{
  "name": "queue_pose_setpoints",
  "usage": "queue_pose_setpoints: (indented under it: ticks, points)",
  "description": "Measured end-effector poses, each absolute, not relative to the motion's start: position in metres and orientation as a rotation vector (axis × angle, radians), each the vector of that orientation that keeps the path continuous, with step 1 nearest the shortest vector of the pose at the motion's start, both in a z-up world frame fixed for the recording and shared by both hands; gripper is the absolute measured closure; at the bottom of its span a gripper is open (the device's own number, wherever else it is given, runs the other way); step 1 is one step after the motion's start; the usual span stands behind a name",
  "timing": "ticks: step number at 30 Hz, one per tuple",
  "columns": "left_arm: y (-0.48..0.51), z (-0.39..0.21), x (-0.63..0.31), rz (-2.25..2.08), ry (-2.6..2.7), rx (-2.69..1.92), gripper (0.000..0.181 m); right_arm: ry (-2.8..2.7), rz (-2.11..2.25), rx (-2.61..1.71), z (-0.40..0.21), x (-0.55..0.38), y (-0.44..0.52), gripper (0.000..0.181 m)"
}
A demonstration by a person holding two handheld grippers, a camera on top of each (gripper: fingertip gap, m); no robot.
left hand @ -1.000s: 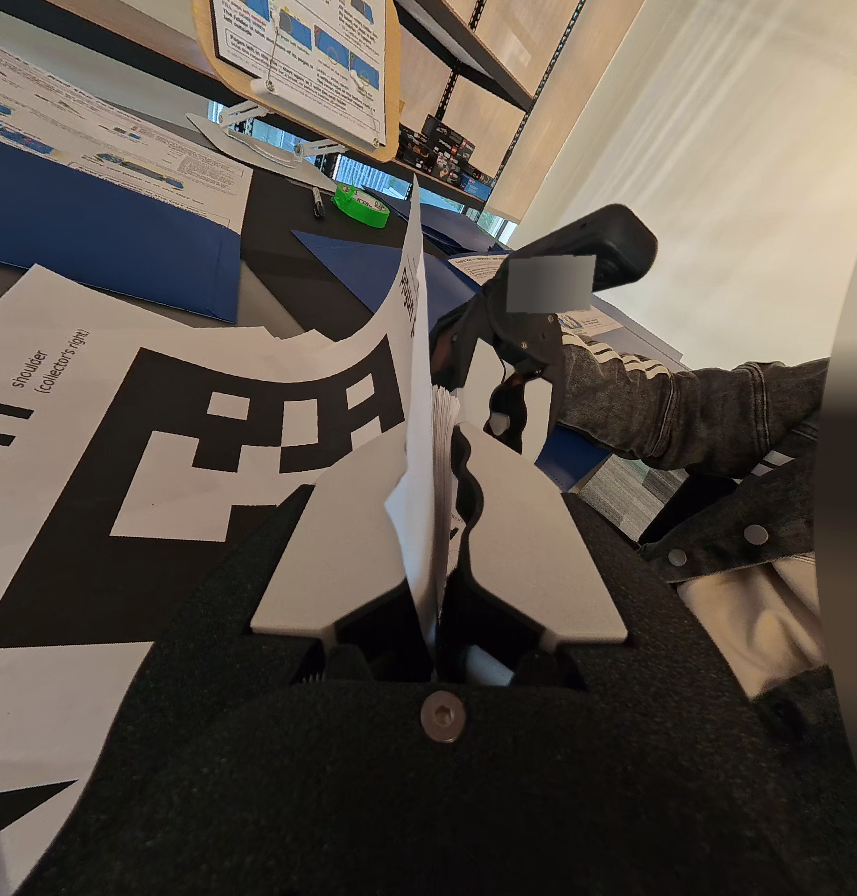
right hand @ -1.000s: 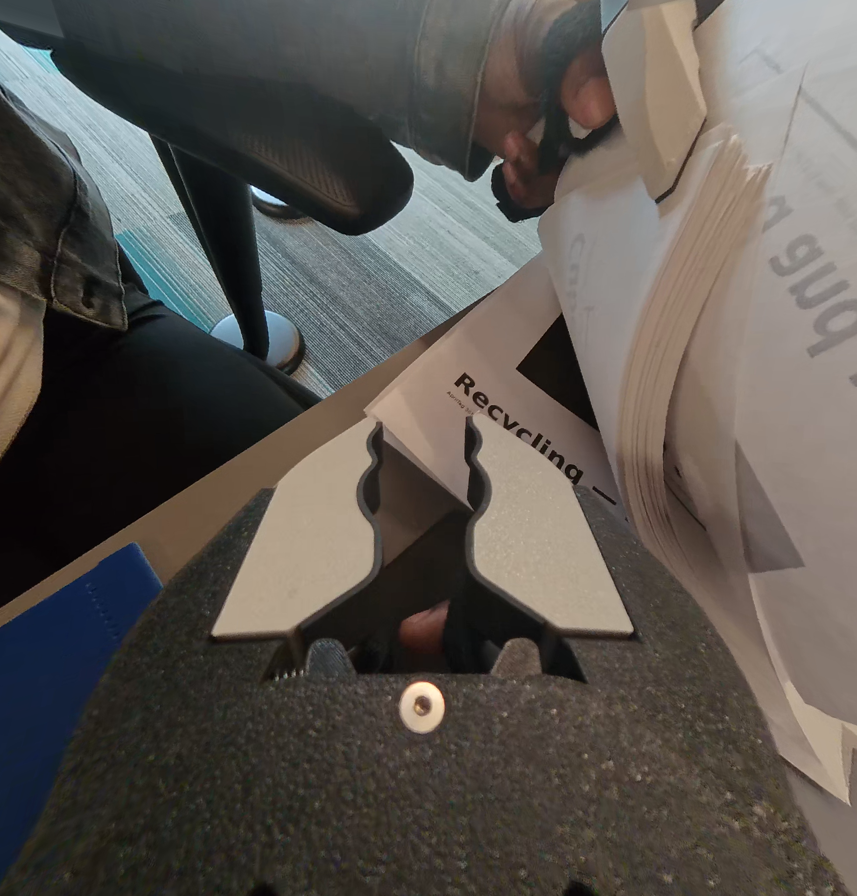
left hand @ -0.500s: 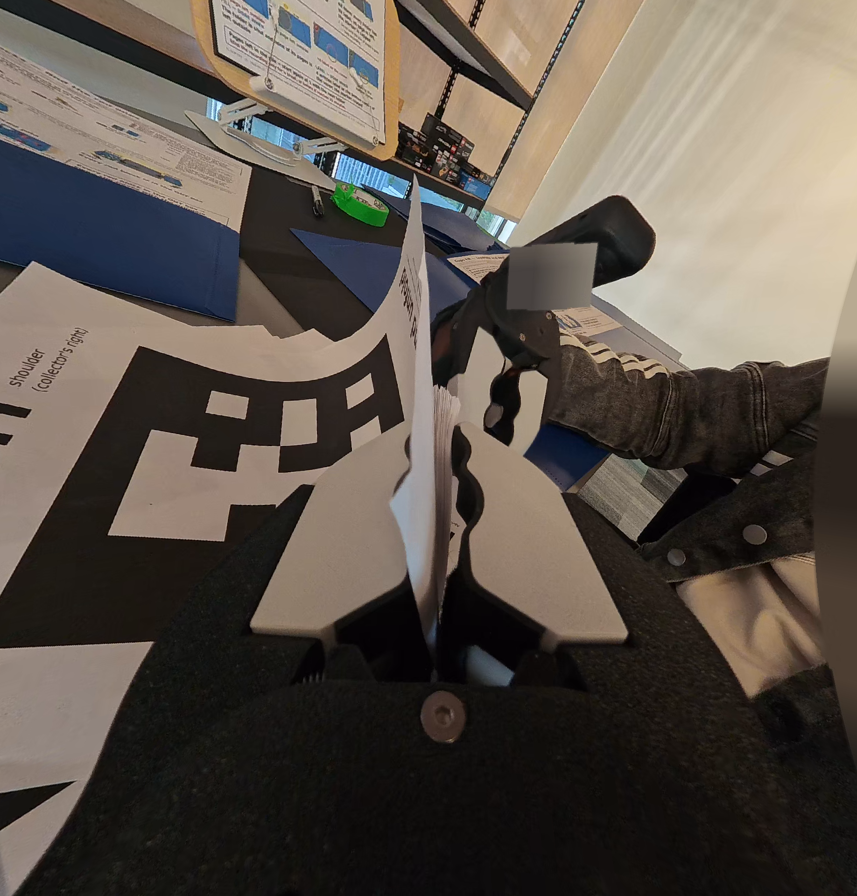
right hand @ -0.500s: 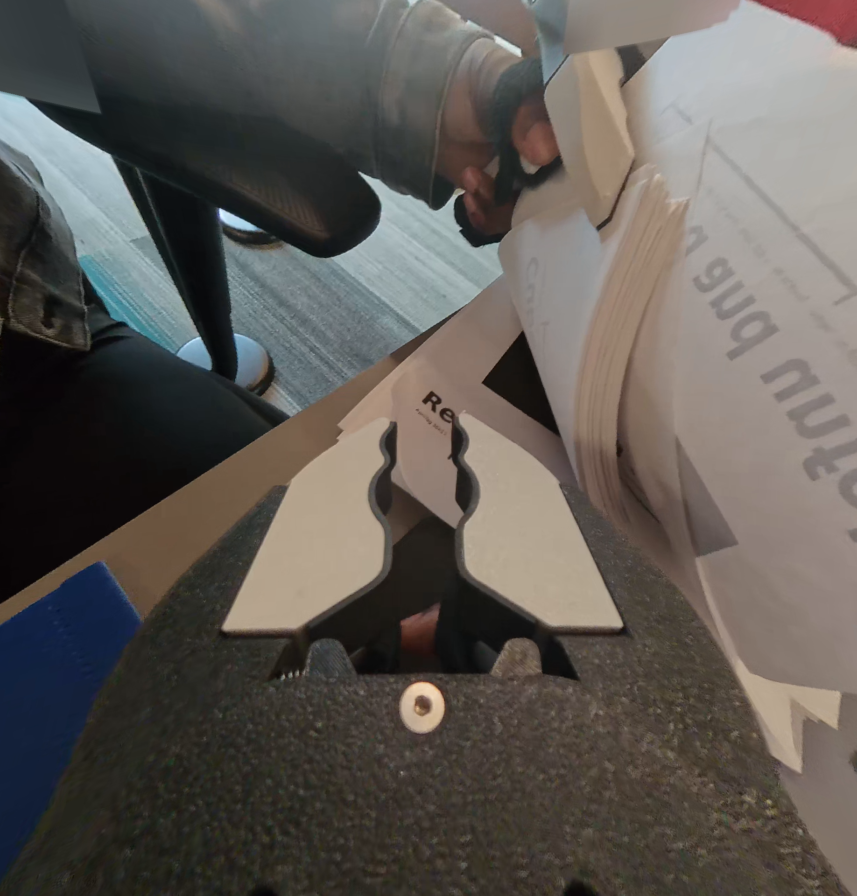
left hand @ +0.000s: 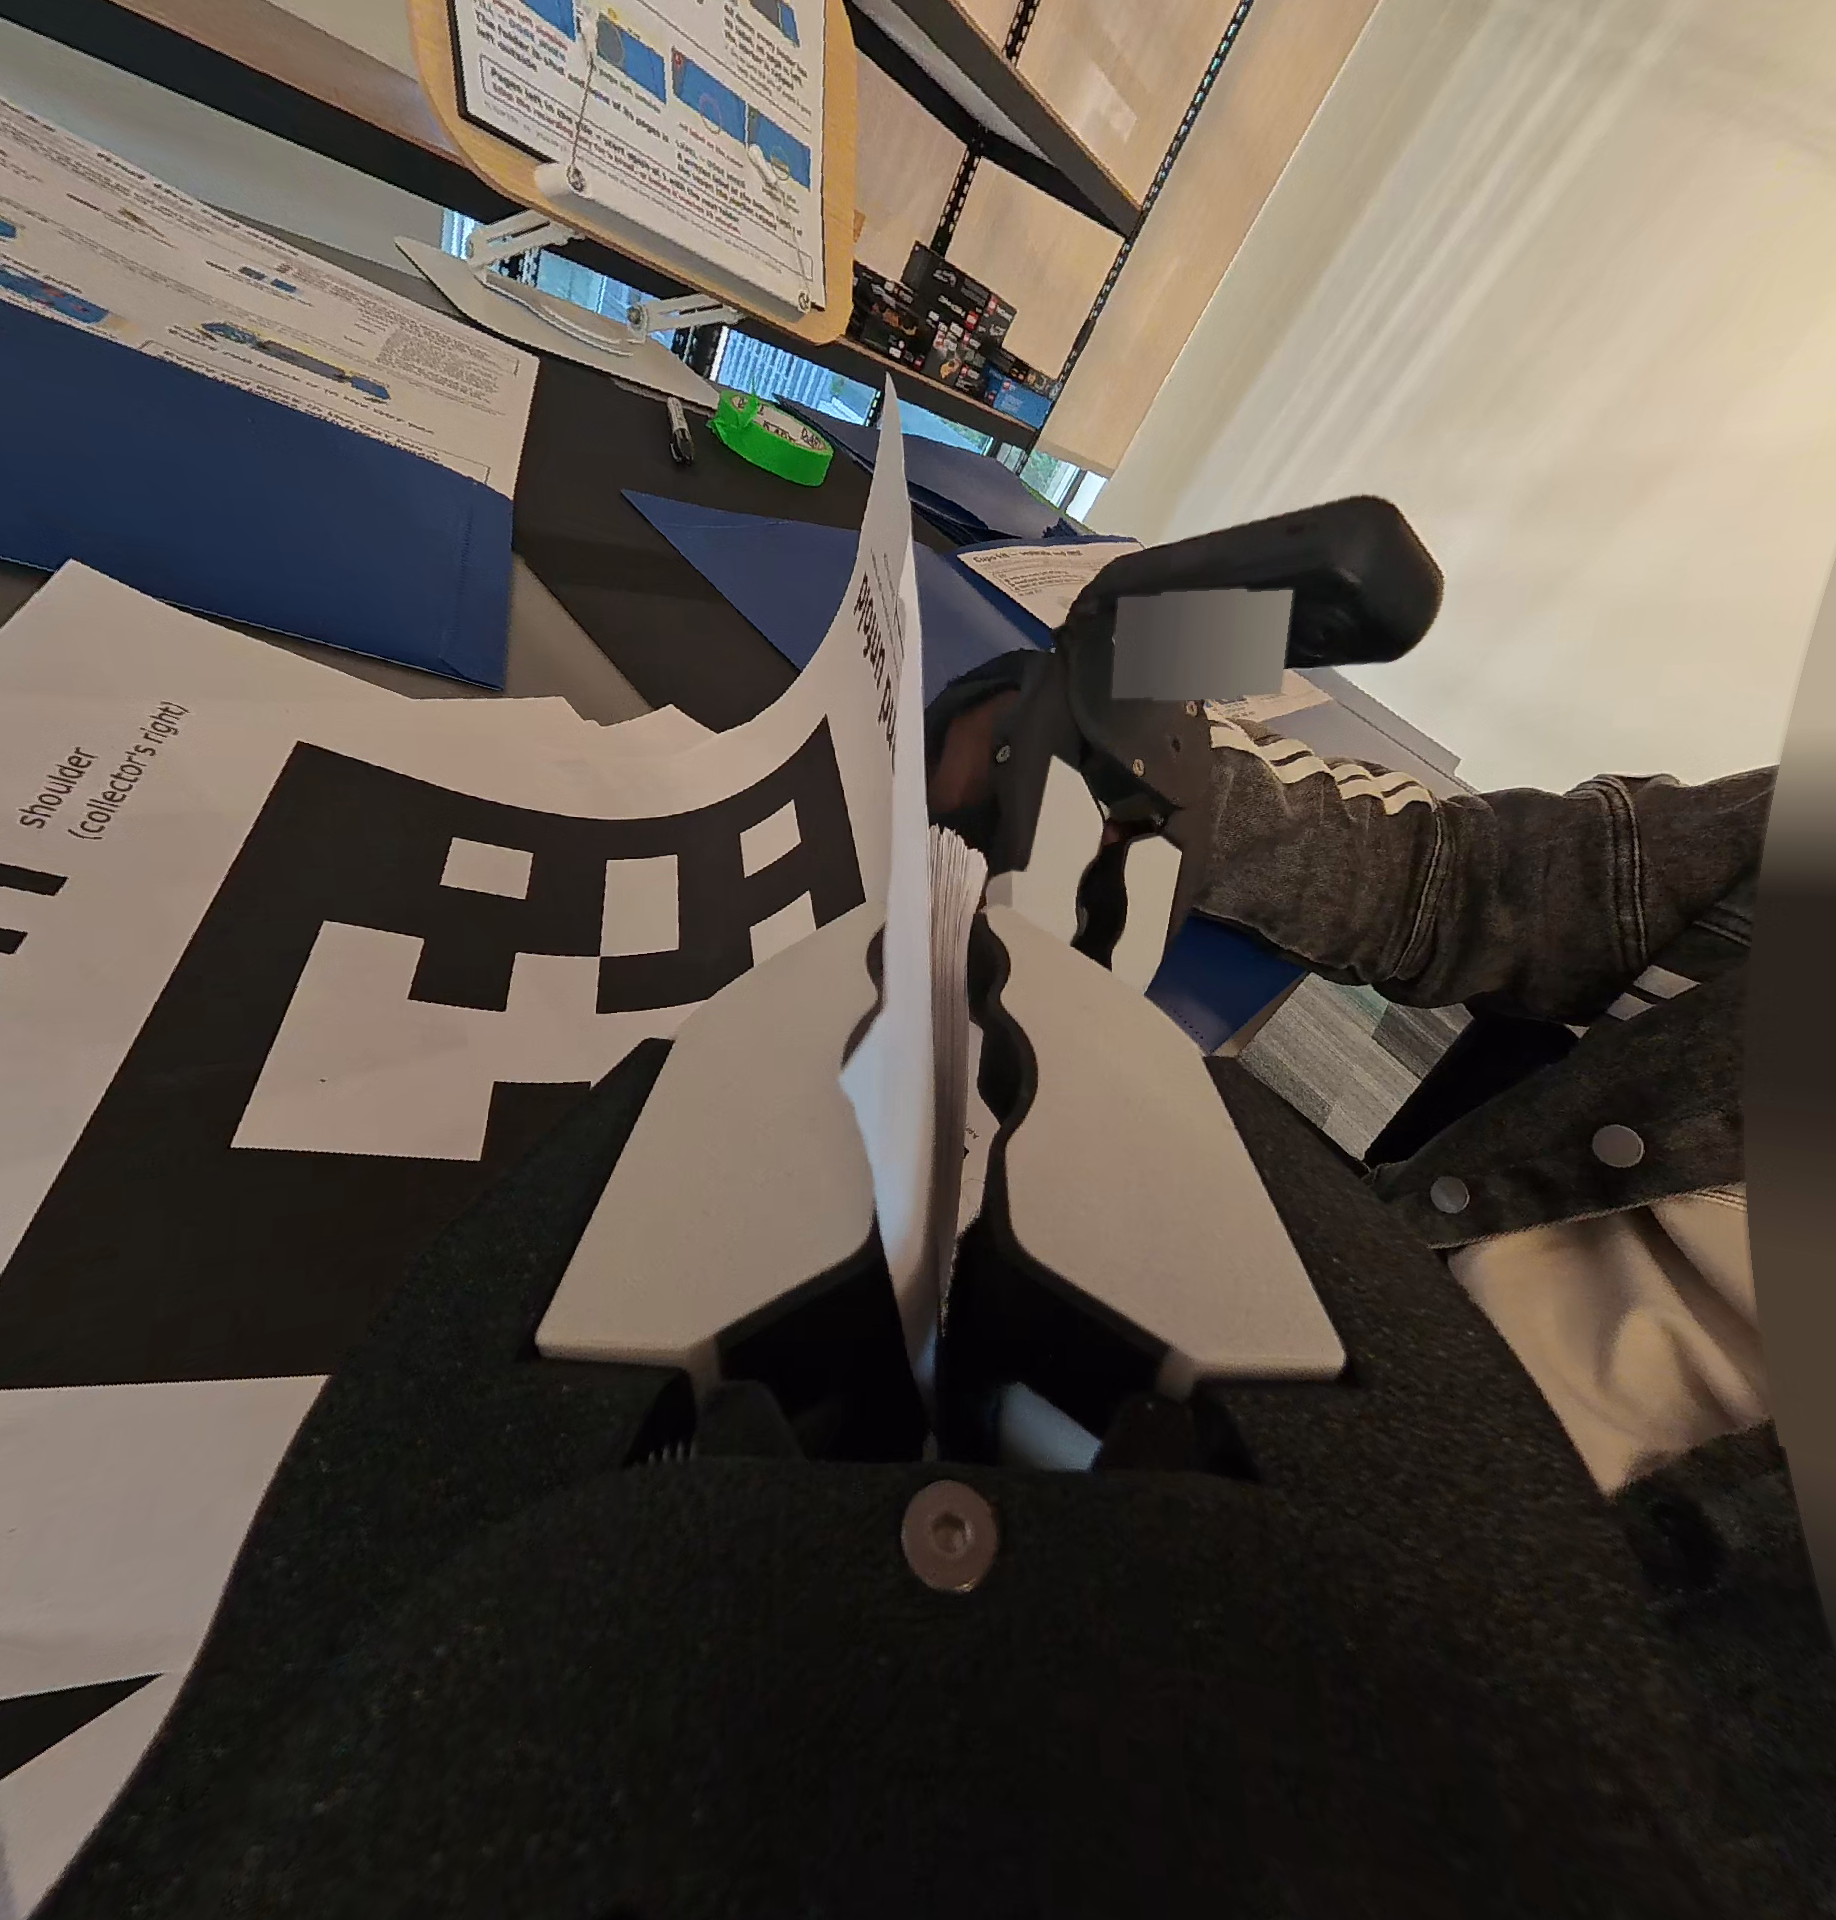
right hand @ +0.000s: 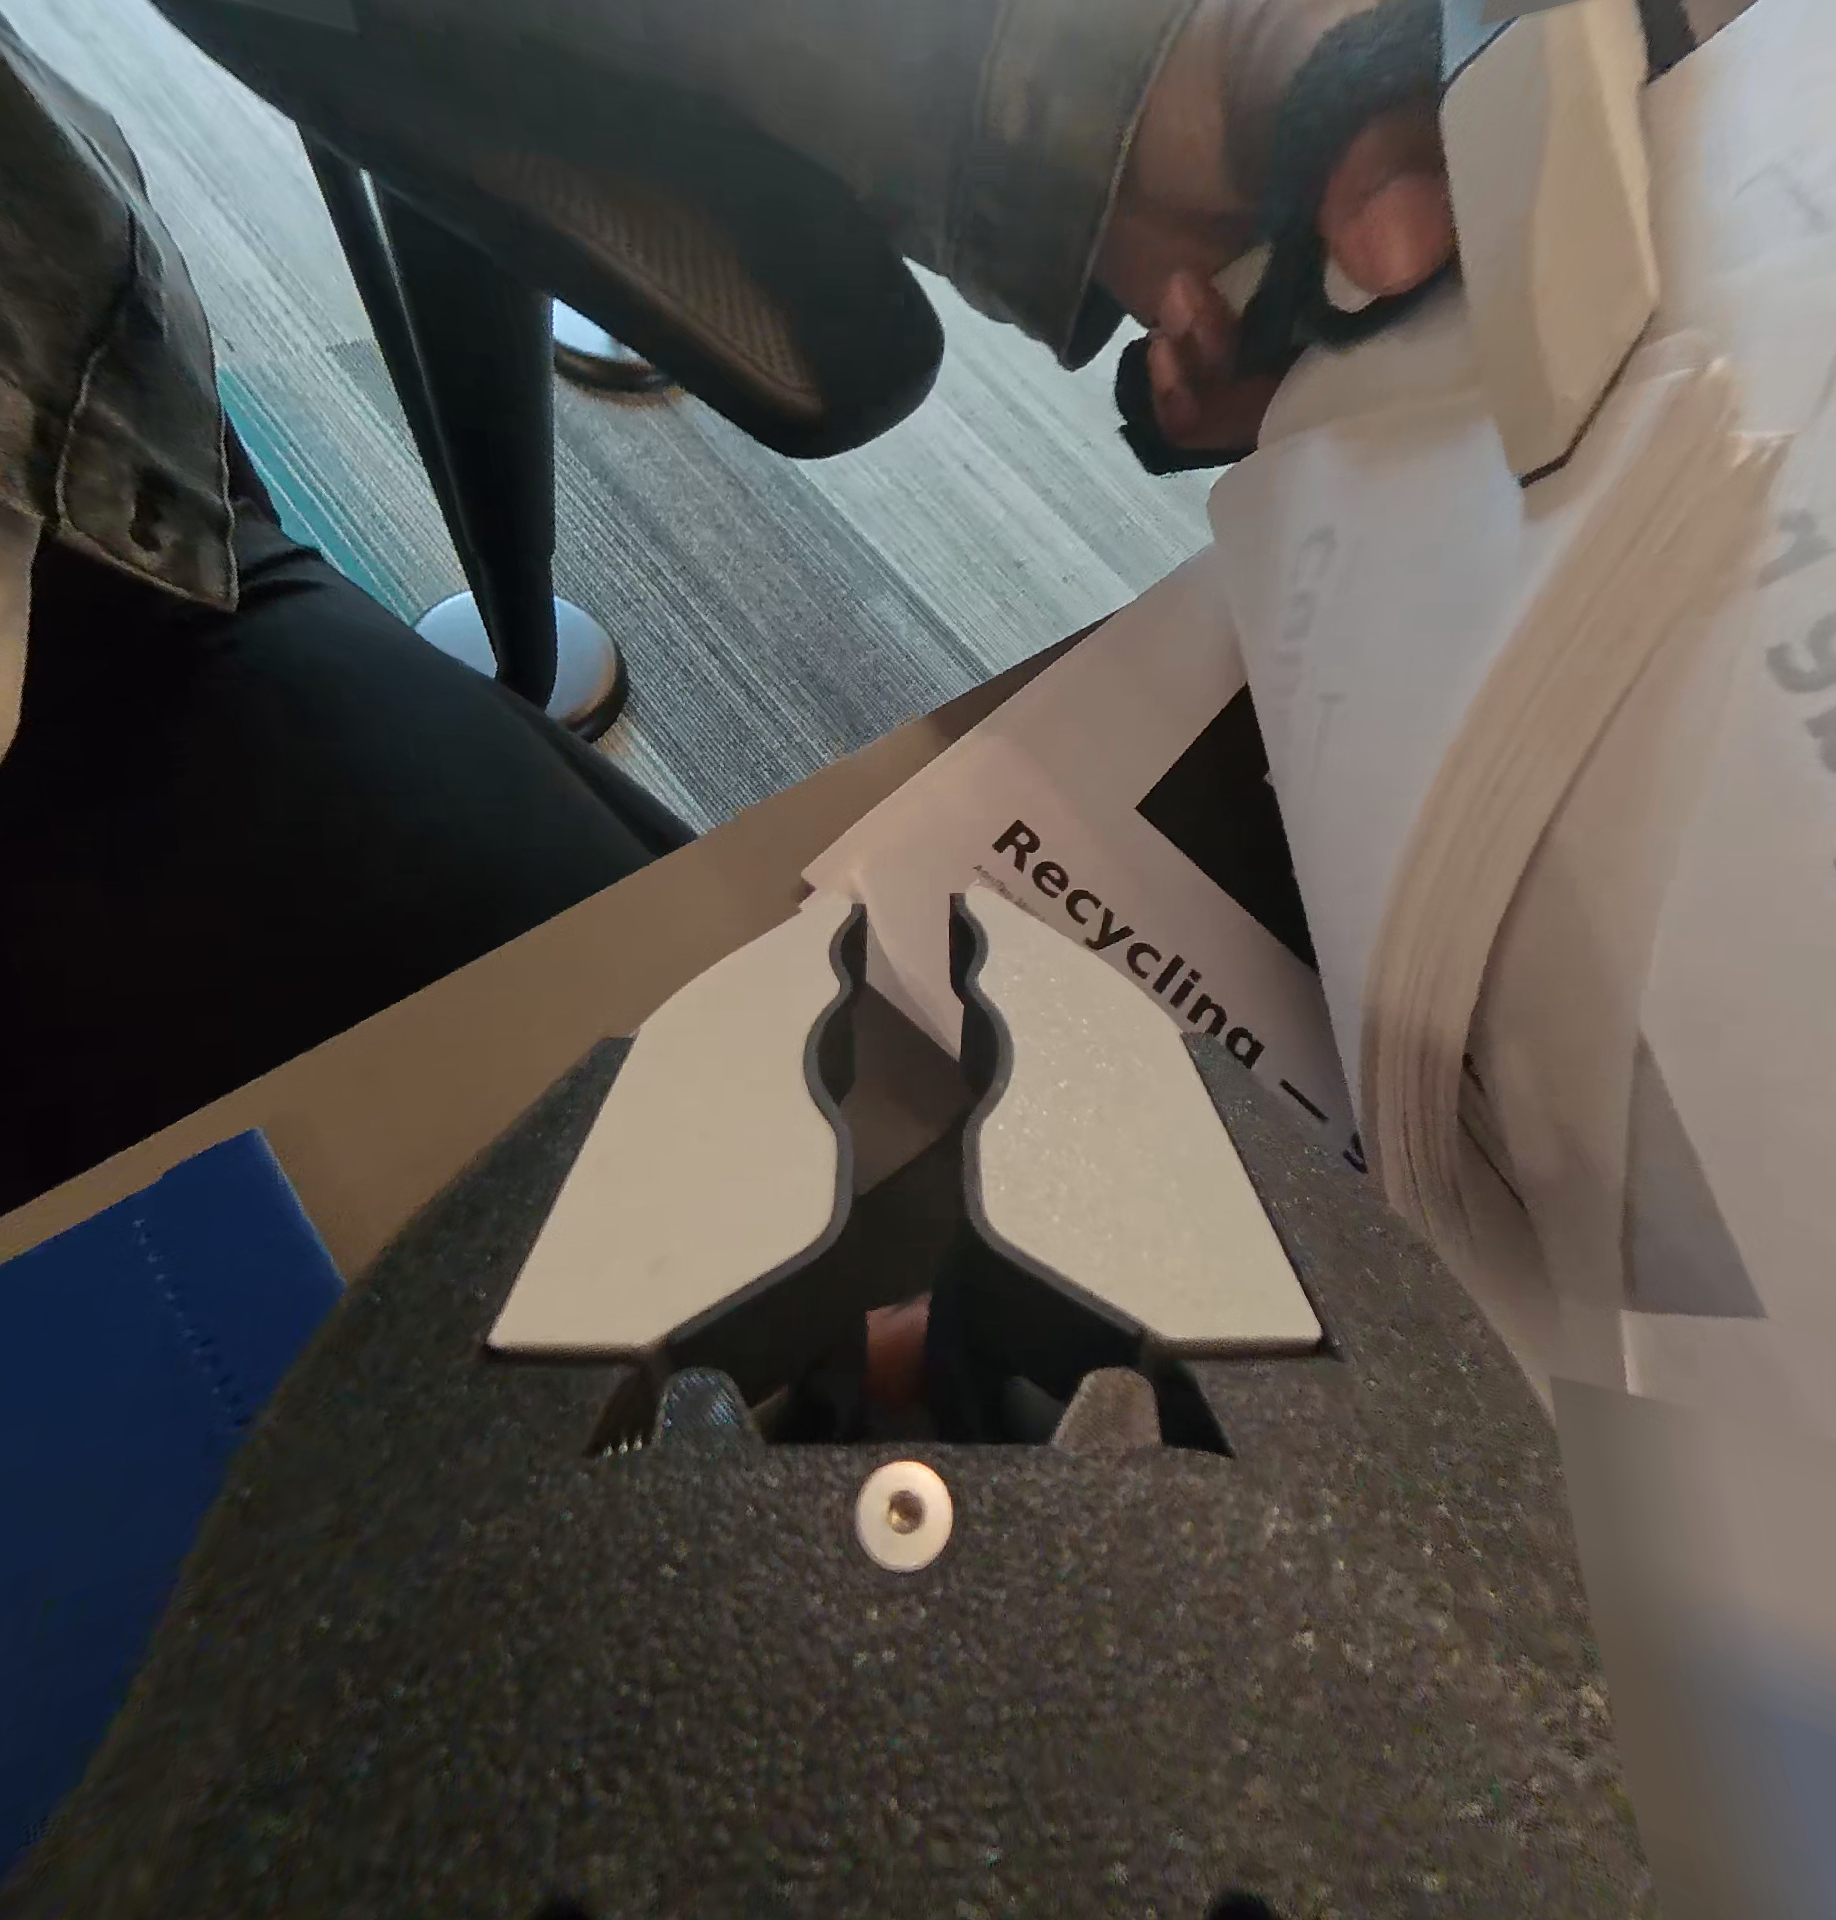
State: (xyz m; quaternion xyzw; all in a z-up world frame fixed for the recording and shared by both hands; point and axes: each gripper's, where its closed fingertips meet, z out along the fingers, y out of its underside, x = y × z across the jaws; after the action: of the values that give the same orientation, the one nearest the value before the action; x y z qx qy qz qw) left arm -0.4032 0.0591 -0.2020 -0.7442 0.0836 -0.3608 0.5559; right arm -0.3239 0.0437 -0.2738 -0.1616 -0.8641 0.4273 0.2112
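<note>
While left gripper (left hand: pixel 929 966) pinches paper stack (left hand: pixel 950 914) | right gripper (right hand: pixel 903 925) narrowly parted, empty

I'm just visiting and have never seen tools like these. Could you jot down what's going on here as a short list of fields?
Setting: desk strewn with printed sheets and blue folders
Left hand-held gripper: shut on a stack of paper, lifted edge-up
Right hand-held gripper: open, nothing in it, tips over the corner of a printed sheet lying on the desk
Sheet under the stack: large black-and-white square pattern
Farther back: green tape roll, black marker, wooden board on a stand
Person: seated, grey denim sleeves
</note>
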Motion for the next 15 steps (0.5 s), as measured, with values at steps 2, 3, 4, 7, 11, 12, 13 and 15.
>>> queue_pose_setpoints:
  ticks: [2,3,4,7,11,12,13,15]
  points:
    - [0.059,-0.202,-0.403,-0.851,0.198,-1.757,0.167,-2.428,1.171,-0.432,-0.277,-0.321,0.042,0.166]
    - [0.059,-0.202,-0.403,-0.851,0.198,-1.757,0.167,-2.435,1.158,-0.424,-0.278,-0.321,0.042,0.166]
    - [0.059,-0.202,-0.403,-0.851,0.198,-1.757,0.167,-2.44,1.14,-0.415,-0.28,-0.321,0.042,0.167]
    - [0.059,-0.202,-0.403,-0.855,0.197,-1.756,0.167,-2.418,1.124,-0.386,-0.279,-0.323,0.04,0.175]
    - [0.059,-0.202,-0.403,-0.855,0.198,-1.756,0.167,-2.274,1.197,-0.417,-0.255,-0.332,0.044,0.181]
    - [0.059,-0.202,-0.403,-0.855,0.197,-1.756,0.167,-2.217,1.217,-0.43,-0.247,-0.335,0.047,0.181]
    - [0.059,-0.202,-0.403,-0.855,0.197,-1.755,0.167,-2.156,1.235,-0.437,-0.237,-0.339,0.049,0.181]
    - [0.06,-0.202,-0.403,-0.856,0.196,-1.755,0.167,-2.047,1.244,-0.432,-0.22,-0.344,0.053,0.181]
